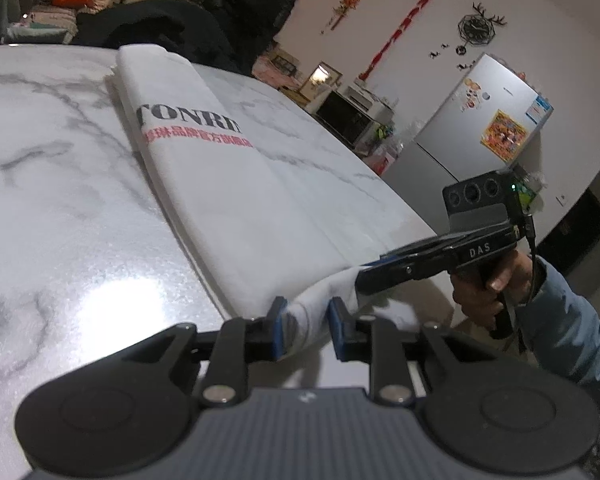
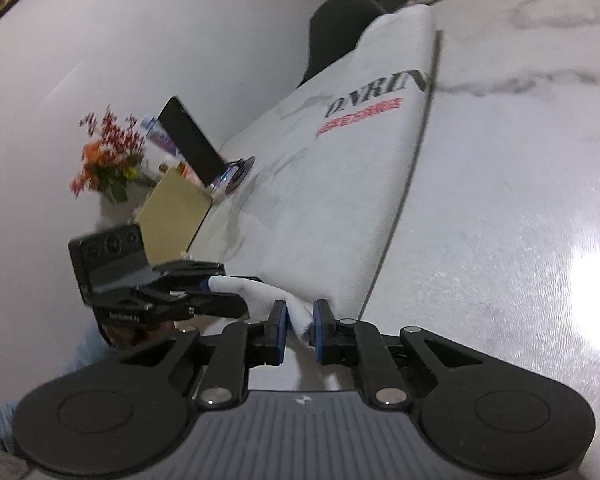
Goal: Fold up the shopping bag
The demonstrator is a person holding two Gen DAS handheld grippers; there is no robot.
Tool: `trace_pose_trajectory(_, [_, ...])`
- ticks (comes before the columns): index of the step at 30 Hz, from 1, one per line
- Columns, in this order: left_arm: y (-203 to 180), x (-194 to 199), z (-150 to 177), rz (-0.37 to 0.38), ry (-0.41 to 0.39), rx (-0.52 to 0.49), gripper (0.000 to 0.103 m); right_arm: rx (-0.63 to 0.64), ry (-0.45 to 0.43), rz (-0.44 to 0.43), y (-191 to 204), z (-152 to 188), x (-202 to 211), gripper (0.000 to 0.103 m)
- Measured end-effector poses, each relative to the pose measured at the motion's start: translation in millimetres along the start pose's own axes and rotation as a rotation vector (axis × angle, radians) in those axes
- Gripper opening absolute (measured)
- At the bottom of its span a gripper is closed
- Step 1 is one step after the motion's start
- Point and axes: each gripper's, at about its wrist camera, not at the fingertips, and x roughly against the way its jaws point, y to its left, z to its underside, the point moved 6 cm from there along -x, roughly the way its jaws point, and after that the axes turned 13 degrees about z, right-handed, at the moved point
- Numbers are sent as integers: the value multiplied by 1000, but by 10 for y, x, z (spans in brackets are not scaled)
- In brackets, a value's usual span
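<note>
A white shopping bag [image 1: 236,184] with black letters and red print lies folded into a long strip on the marble table [image 1: 60,200]. Its near end is lifted off the surface. My left gripper [image 1: 308,324] is shut on a bunched corner of that end, with the fabric filling the gap between the blue pads. Just to the right, my right gripper [image 1: 364,272] pinches the neighbouring corner, held by a hand [image 1: 484,288]. In the right wrist view, the right gripper [image 2: 300,326] is shut on a fold of the bag [image 2: 340,200], and the left gripper [image 2: 216,286] grips the end beside it.
A dark chair [image 1: 152,24] stands beyond the table's far edge. A fridge [image 1: 472,136] and a microwave [image 1: 344,120] stand to the right. On the table's left side sit a flower pot [image 2: 108,160], a dark tablet on a stand [image 2: 192,140] and a tan box [image 2: 172,216].
</note>
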Motion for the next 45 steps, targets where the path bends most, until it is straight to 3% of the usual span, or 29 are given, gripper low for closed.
trace_pose_trajectory(5, [35, 70, 35, -12, -41, 31, 22, -84, -10, -18, -57, 1, -26, 6])
trace_pose_trajectory(11, [122, 69, 17, -20, -60, 118, 15, 16, -54, 47, 70, -6, -3, 7])
trace_pose_trajectory(20, [177, 41, -31, -78, -42, 245, 10, 388, -280, 315, 476, 103, 202, 26])
trace_pose_trajectory(26, [167, 5, -71, -115, -16, 262, 10, 597, -423, 439, 749, 233, 354, 26])
trace_pose_trajectory(32, [132, -33, -95, -156, 1, 250, 11, 726, -391, 488, 888, 354, 182, 10])
trace_pose_trajectory(40, [91, -17, -67, -171, -15, 221, 12, 761, -318, 536, 840, 403, -31, 9])
trace_pose_trajectory(45, [-21, 13, -38, -201, -18, 85, 16, 724, -271, 521, 795, 361, -91, 9])
